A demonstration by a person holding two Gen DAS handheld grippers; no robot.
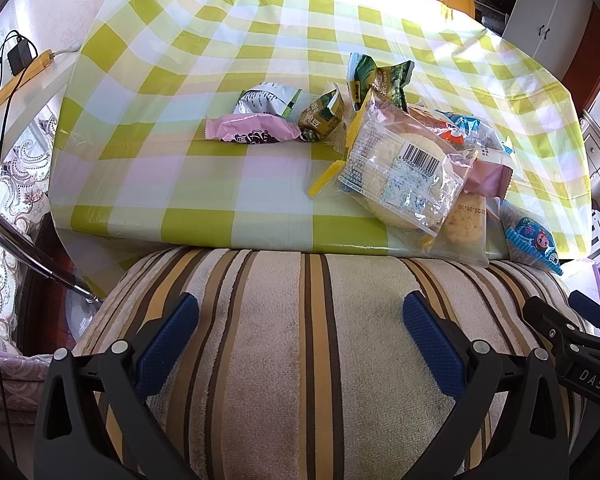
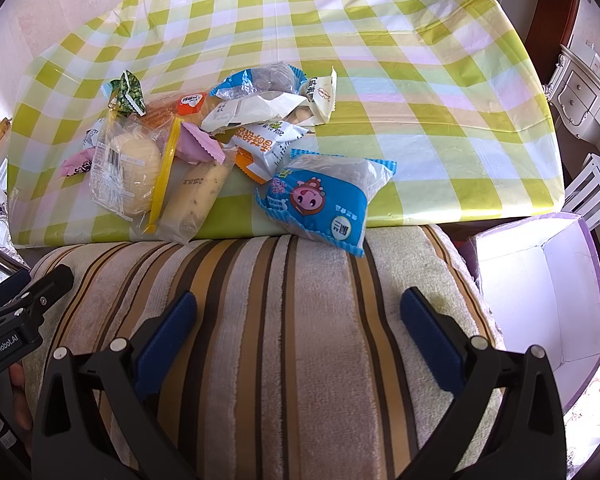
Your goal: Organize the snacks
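The green-and-white checked plastic tablecloth (image 1: 260, 184) took up most of both views, with a brown-and-cream striped towel-covered cushion (image 1: 300, 340) in front of it and an open white cardboard box (image 2: 540, 292) off to the right. The pile of wrapped snacks (image 2: 236, 148) sat on the near part of the cloth, and the blue cartoon-print packet (image 2: 324, 200) hung over its near edge onto the cushion. Both the left gripper (image 1: 300, 320) and right gripper (image 2: 298, 316) hovered over the cushion with fingers spread wide, holding nothing.
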